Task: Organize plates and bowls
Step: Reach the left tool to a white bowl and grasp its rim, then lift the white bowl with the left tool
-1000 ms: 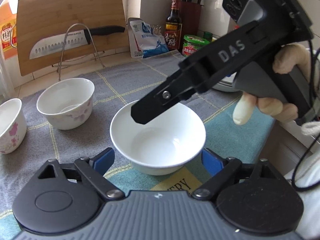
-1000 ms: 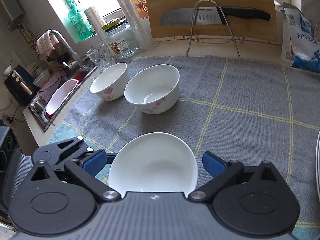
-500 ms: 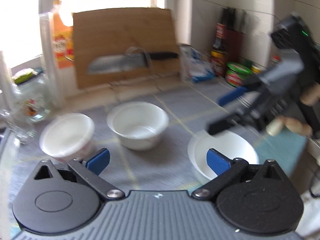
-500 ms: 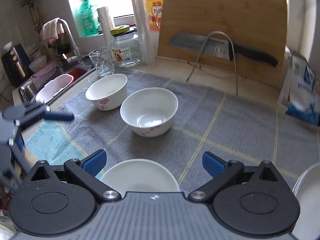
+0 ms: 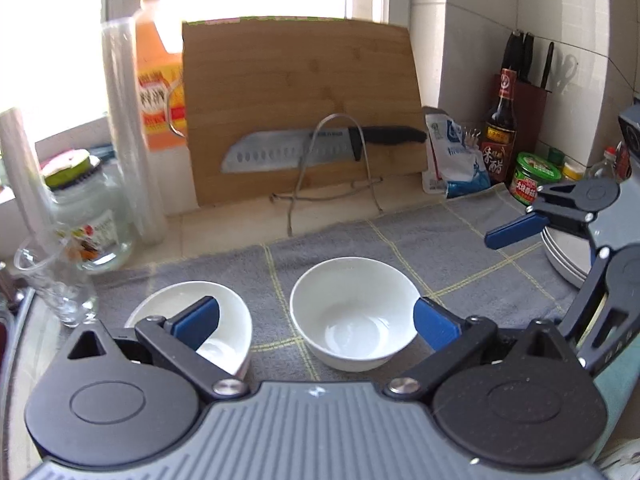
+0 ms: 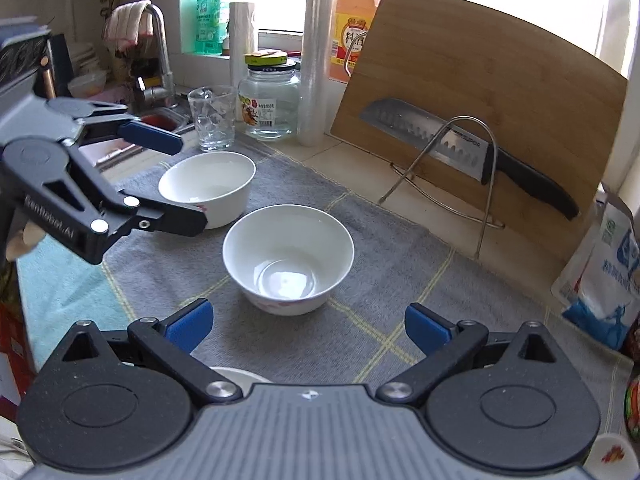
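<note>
Two white bowls stand on the grey cloth. The nearer floral bowl [image 5: 354,320] [image 6: 288,258] lies ahead of both grippers. The second bowl [image 5: 224,332] [image 6: 208,186] stands to its left, partly behind my left gripper's left finger. My left gripper [image 5: 316,320] is open and empty just short of the bowls; it also shows at the left of the right wrist view [image 6: 176,184]. My right gripper [image 6: 308,326] is open and empty; it shows at the right edge of the left wrist view [image 5: 516,236]. A third white bowl's rim [image 6: 236,374] peeks under the right gripper. A plate stack [image 5: 568,256] sits at the right.
A bamboo cutting board [image 5: 300,120] with a knife [image 5: 316,148] on a wire stand [image 6: 452,160] leans at the back. A glass [image 6: 212,118], jar [image 6: 272,98], oil bottle, sauce bottles [image 5: 498,136] and a blue bag [image 6: 608,272] line the counter. The sink and tap [image 6: 160,64] lie at the left.
My left gripper swung left and back from the plain bowl and now faces the two bowls further left. My right gripper lifted and pulled back, so the plain bowl slid under it.
</note>
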A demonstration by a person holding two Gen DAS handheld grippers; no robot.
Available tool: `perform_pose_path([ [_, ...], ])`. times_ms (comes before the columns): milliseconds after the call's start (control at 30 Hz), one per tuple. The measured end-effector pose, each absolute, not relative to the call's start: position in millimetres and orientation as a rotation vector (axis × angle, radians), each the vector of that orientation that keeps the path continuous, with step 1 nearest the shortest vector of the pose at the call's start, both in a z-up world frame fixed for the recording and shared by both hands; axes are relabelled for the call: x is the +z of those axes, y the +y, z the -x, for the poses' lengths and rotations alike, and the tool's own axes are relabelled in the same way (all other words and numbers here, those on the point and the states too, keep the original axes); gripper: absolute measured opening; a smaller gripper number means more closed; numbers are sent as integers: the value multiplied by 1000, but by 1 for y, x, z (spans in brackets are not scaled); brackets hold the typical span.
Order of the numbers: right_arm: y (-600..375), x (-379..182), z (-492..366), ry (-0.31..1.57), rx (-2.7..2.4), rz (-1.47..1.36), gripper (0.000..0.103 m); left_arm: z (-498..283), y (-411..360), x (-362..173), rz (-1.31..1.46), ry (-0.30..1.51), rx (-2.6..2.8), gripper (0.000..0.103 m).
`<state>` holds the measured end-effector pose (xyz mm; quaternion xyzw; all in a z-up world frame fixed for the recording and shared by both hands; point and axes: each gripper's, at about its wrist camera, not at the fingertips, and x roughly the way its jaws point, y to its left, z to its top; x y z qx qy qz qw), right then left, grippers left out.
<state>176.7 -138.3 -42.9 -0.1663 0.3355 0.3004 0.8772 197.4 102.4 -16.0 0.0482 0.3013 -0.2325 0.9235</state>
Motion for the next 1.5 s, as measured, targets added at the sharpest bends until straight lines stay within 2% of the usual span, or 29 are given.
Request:
perform_pose_path([
  [400, -118, -69, -208, 743, 707, 374, 103, -248, 78, -32, -173, 717, -549, 101],
  [500, -113, -74, -213, 753, 722, 385, 103, -256, 71, -37, -194, 739, -575, 97],
  [567, -111, -77, -216, 755, 733, 388, 103, -262, 68, -41, -202, 761, -584, 87],
  [633, -109, -79, -218, 758, 738, 397, 102, -267, 66, -45, -209, 783, -586, 81],
  [733, -107, -81, -220, 764, 741, 411, 99, -273, 64, -49, -205, 812, -596, 80],
  [867, -107, -84, -223, 781, 746, 406, 93, -278, 62, -52, -207, 835, -612, 71],
  [1133, -106, -87, -223, 781, 750, 407, 87, -280, 59, -56, -222, 860, -647, 63],
  [1500, -104, -86, -224, 776, 751, 407, 84, -285, 61, -56, -221, 876, -674, 62],
])
